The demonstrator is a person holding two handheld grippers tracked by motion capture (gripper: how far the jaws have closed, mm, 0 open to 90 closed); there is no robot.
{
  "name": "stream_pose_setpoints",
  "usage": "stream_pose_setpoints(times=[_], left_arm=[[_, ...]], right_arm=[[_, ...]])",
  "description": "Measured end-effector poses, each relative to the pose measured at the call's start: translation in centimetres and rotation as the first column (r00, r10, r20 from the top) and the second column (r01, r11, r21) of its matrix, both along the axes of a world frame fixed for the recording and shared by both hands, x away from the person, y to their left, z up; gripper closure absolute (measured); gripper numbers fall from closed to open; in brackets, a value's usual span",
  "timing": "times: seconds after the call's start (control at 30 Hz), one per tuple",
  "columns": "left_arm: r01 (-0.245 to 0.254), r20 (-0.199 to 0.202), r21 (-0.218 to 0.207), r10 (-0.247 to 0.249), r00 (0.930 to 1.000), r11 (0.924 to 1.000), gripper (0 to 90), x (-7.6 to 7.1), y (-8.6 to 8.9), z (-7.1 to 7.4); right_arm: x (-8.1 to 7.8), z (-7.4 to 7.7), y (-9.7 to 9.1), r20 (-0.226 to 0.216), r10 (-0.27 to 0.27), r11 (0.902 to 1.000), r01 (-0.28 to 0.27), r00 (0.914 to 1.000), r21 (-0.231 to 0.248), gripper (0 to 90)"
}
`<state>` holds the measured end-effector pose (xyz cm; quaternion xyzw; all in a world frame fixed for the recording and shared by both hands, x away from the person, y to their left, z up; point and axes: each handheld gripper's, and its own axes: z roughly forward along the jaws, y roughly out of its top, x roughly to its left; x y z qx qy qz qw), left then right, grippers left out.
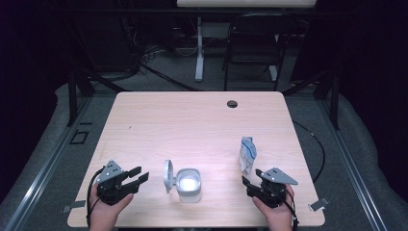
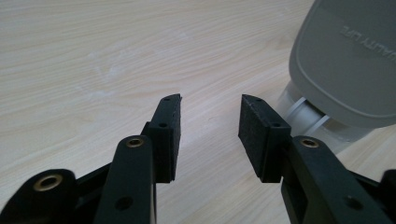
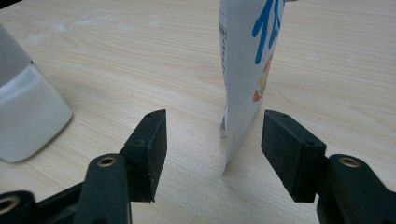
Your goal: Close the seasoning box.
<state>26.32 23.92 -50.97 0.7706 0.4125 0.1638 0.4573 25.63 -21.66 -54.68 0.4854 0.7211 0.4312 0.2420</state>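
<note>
A white square container (image 1: 188, 184) stands on the wooden table (image 1: 192, 125) near the front, its grey lid (image 1: 167, 175) hinged open and upright on its left side. My left gripper (image 1: 138, 178) lies just left of the lid, open, with nothing between its jaws; in the left gripper view (image 2: 210, 126) the lid (image 2: 345, 60) looms at the upper right. A white pouch with blue print (image 1: 248, 154) stands upright at the right. My right gripper (image 1: 250, 179) is open just in front of it; in the right gripper view (image 3: 212, 149) the pouch (image 3: 245, 70) stands beyond the jaws, untouched.
A round cable hole (image 1: 232, 103) sits near the table's far edge. Behind the table stand a dark chair (image 1: 255, 43) and a white table leg (image 1: 198, 48). The container's white wall (image 3: 23, 116) shows at the left of the right gripper view.
</note>
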Motion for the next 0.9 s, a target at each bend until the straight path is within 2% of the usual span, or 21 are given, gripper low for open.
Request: stream_pose_setpoints(times=[0.27, 0.43, 0.57, 0.9], left_arm=[[0.036, -0.004, -0.003, -0.036, 0.9993, 0.9993, 69.9, -0.5, -1.0, 0.9], [0.063, 0.000, -0.003, -0.063, 0.9980, 0.9980, 83.1, -0.9, -1.7, 1.4], [0.094, -0.003, -0.003, -0.094, 0.9956, 0.9956, 90.0, -1.2, -2.4, 1.8], [0.146, 0.015, -0.012, -0.145, 0.9893, 0.9893, 90.0, -1.7, -3.8, 2.6]], right_arm=[[-0.1, 0.1, -0.4, -0.004, -0.011, 0.9998, 0.011, 0.9999, 0.019, 40.0], [-0.2, 0.0, -0.4, -0.017, -0.009, 0.9998, 0.009, 0.9998, 0.016, 39.8], [-0.2, -0.1, -0.3, -0.019, -0.003, 0.9998, 0.004, 0.9998, 0.018, 39.6], [-0.1, -0.3, -0.2, -0.029, -0.003, 0.9999, 0.004, 0.9996, 0.015, 39.6]])
